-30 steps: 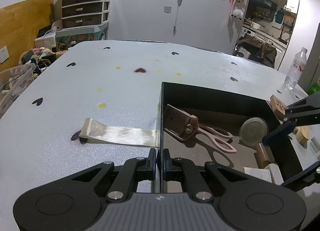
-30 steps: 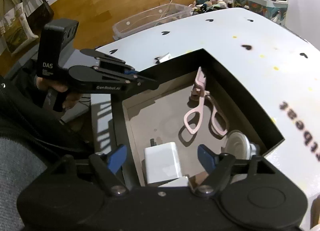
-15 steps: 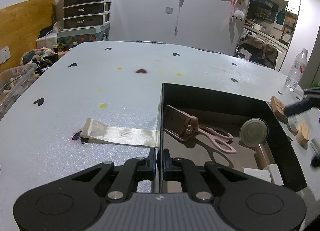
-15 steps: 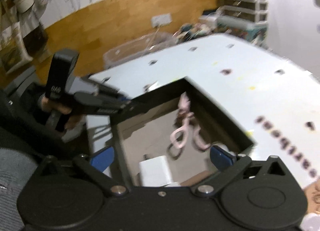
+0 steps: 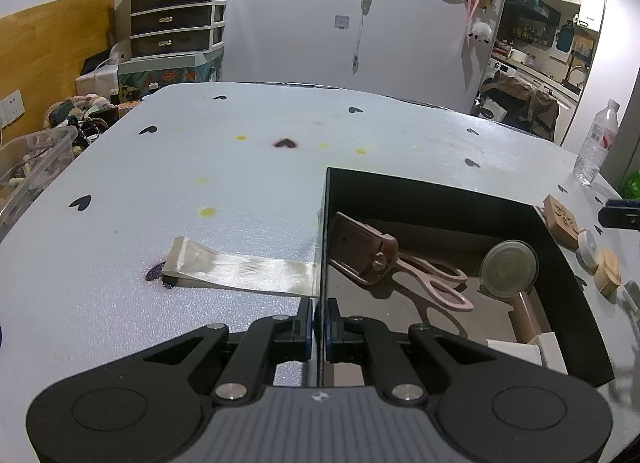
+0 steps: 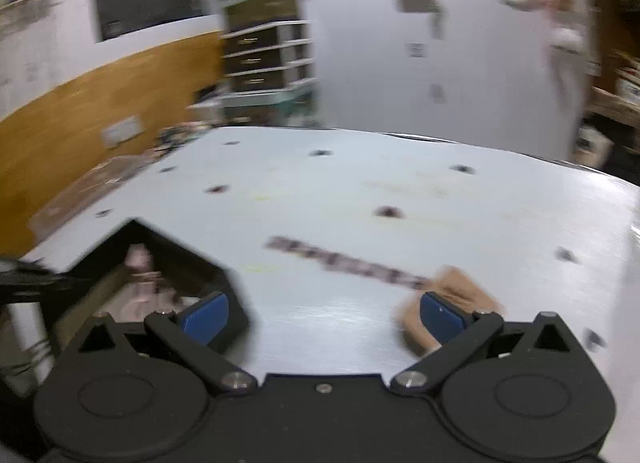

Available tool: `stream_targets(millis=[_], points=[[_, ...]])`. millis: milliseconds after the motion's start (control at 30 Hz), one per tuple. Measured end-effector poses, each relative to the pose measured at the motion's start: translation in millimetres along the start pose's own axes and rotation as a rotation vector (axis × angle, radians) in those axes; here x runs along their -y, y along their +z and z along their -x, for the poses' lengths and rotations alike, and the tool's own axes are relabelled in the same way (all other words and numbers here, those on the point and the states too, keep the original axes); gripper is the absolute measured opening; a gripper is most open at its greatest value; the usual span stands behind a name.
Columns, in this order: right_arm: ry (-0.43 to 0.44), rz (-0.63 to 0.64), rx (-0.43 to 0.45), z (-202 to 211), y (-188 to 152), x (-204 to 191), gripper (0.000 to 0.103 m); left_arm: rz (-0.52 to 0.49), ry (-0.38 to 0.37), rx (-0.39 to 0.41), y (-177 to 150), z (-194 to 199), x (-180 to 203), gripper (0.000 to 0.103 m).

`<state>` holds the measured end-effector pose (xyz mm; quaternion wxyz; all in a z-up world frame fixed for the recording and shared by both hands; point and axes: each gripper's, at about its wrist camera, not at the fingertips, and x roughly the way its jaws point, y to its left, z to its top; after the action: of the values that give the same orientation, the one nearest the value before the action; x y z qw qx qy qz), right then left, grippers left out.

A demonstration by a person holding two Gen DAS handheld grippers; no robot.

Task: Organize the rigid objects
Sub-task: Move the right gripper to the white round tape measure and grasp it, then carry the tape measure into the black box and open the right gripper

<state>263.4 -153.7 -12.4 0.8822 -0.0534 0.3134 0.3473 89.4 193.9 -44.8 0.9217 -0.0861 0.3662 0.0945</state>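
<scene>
The left gripper (image 5: 319, 323) has not moved: its jaws stay clenched on the near-left wall of the black box (image 5: 440, 199), at the same spot as a second ago. Inside the box lie the pink scissors (image 5: 424, 279) with a brown sheath over the blades, a round mirror (image 5: 509, 270) on a wooden handle, and a white block (image 5: 520, 351) in the near-right corner; none of them has shifted. A strip of tape (image 5: 240, 269) still runs from the box wall across the tabletop (image 5: 200, 167).

The right gripper (image 6: 323, 313) is what differs. A second ago it hung over the box, looking down at the white block and scissors, and its fingers reached in from the right of the left view. Now it has swung away to the right of the box, and in the left view only a dark tip shows at the right edge. Its jaws stand released, wider than before, with nothing between them. Its view is blurred; the box corner sits behind its left finger (image 6: 204, 313), and a wooden block (image 6: 452, 303) lies on the tabletop just behind the right finger. In the left view, wooden pieces (image 5: 562, 219) and a small white round thing (image 5: 586, 241) lie on the tabletop right of the box, with a bottle (image 5: 596, 143) farther back.
</scene>
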Motion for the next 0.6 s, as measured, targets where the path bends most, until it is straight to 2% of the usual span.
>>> stream_targets(millis=[233, 400, 433, 500, 567, 600], points=[[-0.105, -0.043, -0.018, -16, -20, 54, 0.102, 0.009, 0.002, 0.000, 0, 0, 0, 0.005], [-0.131, 0.029, -0.099, -27, -29, 59, 0.077, 0.013, 0.004, -0.001, 1, -1, 0, 0.005], [-0.137, 0.042, -0.113, -30, -30, 57, 0.075, 0.013, 0.005, -0.002, 2, -1, 0, 0.005], [-0.143, 0.049, -0.136, -33, -32, 57, 0.062, 0.013, 0.005, -0.002, 2, -1, 0, 0.005], [-0.140, 0.044, -0.150, -35, -33, 58, 0.055, 0.012, 0.005, -0.002, 2, -1, 0, 0.005], [-0.134, 0.041, -0.152, -35, -33, 58, 0.054, 0.013, 0.005, -0.002, 2, -1, 0, 0.005]])
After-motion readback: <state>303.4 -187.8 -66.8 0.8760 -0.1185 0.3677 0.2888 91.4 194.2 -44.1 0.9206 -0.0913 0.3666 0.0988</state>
